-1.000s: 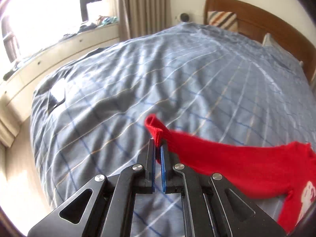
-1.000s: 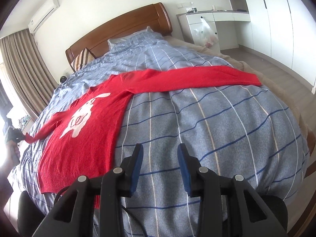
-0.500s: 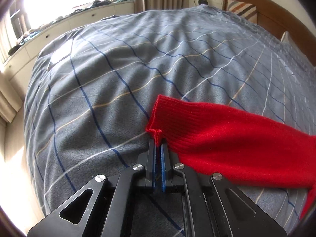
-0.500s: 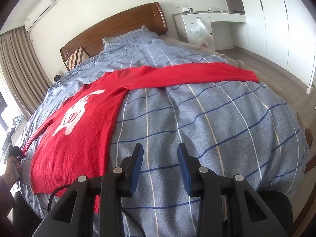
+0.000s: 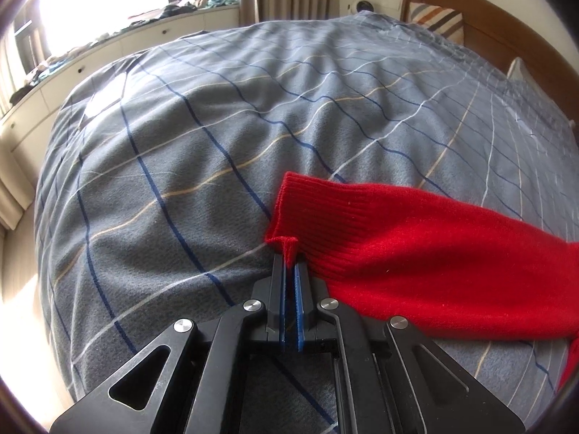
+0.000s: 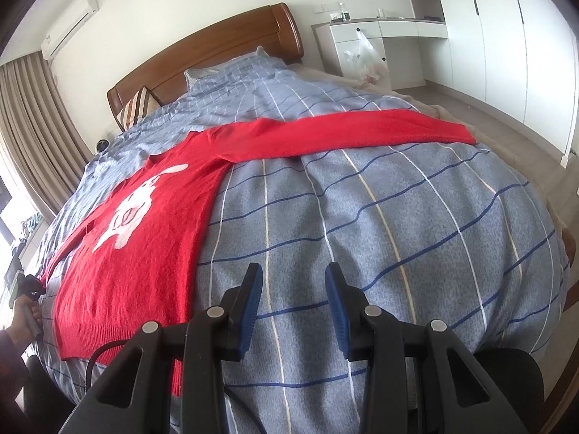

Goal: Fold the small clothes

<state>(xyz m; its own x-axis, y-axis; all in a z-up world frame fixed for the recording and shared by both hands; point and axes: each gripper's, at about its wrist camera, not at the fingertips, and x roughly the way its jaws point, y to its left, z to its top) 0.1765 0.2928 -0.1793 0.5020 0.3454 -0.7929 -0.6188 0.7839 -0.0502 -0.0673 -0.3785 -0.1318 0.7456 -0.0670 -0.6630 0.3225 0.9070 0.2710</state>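
Observation:
A red sweater with a white rabbit figure lies flat on the bed, one sleeve stretched out to the right. My left gripper is shut on the cuff edge of the other sleeve, which lies on the cover. It also shows far left in the right wrist view. My right gripper is open and empty above the bare cover, right of the sweater's body.
The bed has a grey-blue checked cover and a wooden headboard with a striped pillow. A window bench with clothes lies beyond the bed. A white desk and wardrobes stand at the right.
My left gripper has lowered the sleeve cuff from the air onto the cover and stretched it out flat. My right gripper has come slightly closer to the bed, still open.

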